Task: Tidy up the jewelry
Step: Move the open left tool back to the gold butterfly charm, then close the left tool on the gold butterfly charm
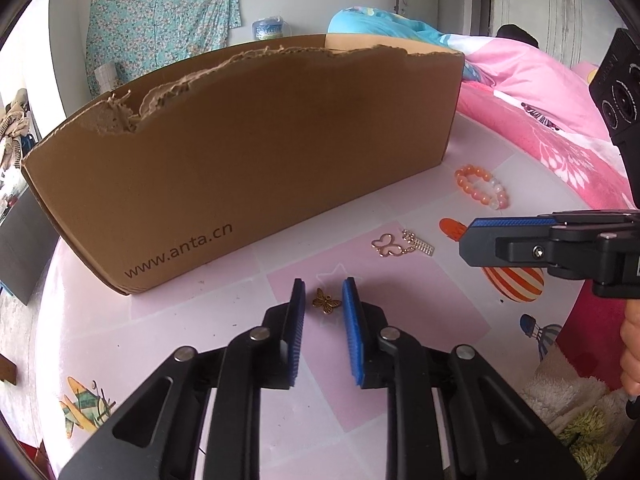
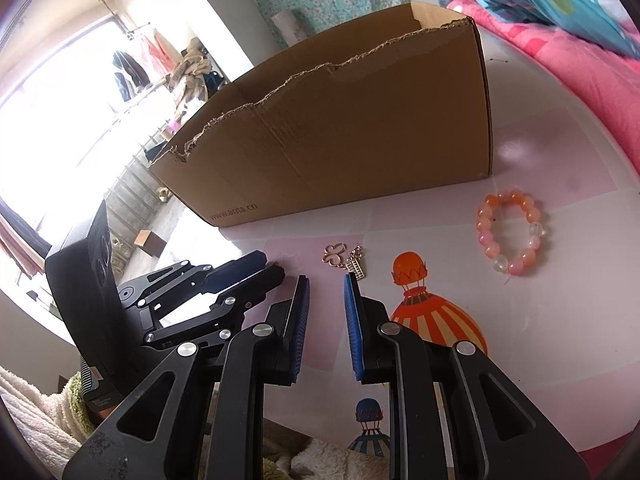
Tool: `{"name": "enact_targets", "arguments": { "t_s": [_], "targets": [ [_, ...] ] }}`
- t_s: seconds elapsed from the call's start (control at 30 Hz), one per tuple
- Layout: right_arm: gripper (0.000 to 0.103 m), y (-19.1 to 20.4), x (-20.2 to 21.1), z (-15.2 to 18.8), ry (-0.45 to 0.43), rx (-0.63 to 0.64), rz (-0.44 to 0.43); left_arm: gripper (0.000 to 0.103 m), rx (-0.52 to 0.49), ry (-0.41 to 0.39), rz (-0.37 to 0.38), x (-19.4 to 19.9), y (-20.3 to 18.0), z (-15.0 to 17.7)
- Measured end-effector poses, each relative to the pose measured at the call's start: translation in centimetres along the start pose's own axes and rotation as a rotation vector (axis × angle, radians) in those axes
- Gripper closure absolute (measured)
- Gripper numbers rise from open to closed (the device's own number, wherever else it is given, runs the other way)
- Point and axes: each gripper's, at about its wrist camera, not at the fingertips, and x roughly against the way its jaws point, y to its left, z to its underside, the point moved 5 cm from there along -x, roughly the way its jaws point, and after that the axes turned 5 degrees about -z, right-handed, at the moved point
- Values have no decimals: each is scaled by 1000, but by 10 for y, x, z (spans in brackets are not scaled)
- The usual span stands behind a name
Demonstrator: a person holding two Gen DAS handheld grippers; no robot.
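Three pieces lying on the worktop (image 1: 192, 332) before the cardboard box (image 1: 248, 152), bronze butterfly charm (image 1: 326, 301) sitting between the left gripper (image 1: 324, 292)'s spread jaws, right gripper (image 2: 326, 292) hovering spread-jawed, farther off, nearer the pendant (image 2: 344, 259) and bead bracelet (image 2: 512, 233).

pink patterned table (image 1: 400, 360) carries cardboard box (image 1: 260, 152), bead bracelet (image 1: 482, 187), butterfly charm (image 1: 326, 301), keychain (image 1: 402, 243).
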Motion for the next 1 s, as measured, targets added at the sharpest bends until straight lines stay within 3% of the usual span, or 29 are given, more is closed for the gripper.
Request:
{"name": "enact_targets", "arguments": {
  "t_s": [0.57, 1.0],
  "targets": [
    [84, -3, 5, -2, -18, 7, 9, 91, 34, -7, 24, 7, 6, -1],
    [84, 5, -9, -2, 17, 23, -13, 91, 73, -29, 2, 22, 22, -1]
  ]
}}
